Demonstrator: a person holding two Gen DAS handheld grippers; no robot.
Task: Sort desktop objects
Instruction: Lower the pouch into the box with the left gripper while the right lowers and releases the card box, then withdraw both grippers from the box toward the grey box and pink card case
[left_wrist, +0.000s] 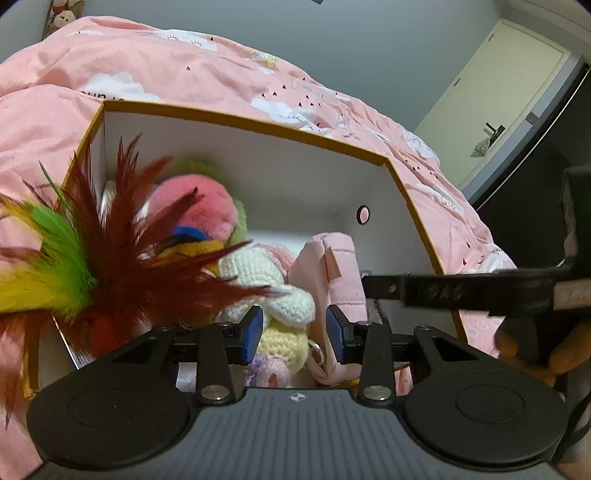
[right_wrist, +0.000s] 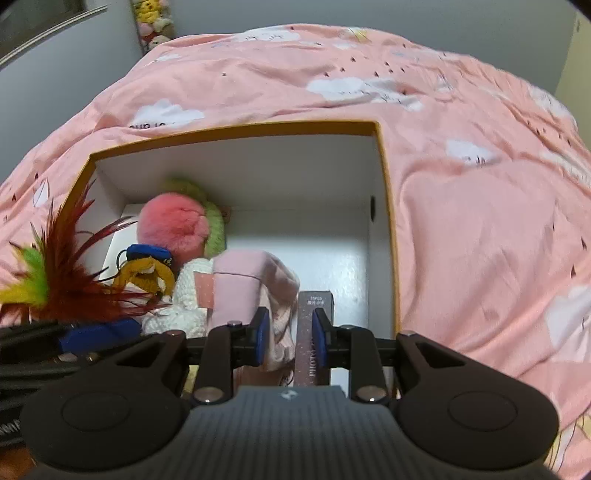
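An orange-rimmed white box (left_wrist: 258, 123) (right_wrist: 236, 129) lies open on a pink bedspread. Inside are a pink plush ball (left_wrist: 195, 206) (right_wrist: 173, 225), a small doll with a blue cap (right_wrist: 147, 273), a white and yellow crochet doll (left_wrist: 273, 295), a pink pouch (left_wrist: 332, 266) (right_wrist: 240, 284) and a slim mauve box (right_wrist: 306, 354). A red, green and yellow feather toy (left_wrist: 110, 258) (right_wrist: 70, 280) leans over the box's left side. My left gripper (left_wrist: 294, 334) hangs open above the crochet doll. My right gripper (right_wrist: 290, 338) is open over the pouch and slim box, which runs under its right pad.
The pink cloud-print bedspread (right_wrist: 480, 184) surrounds the box on all sides. A hand (left_wrist: 546, 350) holds the right gripper at the box's right wall. A pale door (left_wrist: 517, 92) and dark furniture (left_wrist: 524, 221) stand at the far right. Plush toys (right_wrist: 153, 22) sit by the far wall.
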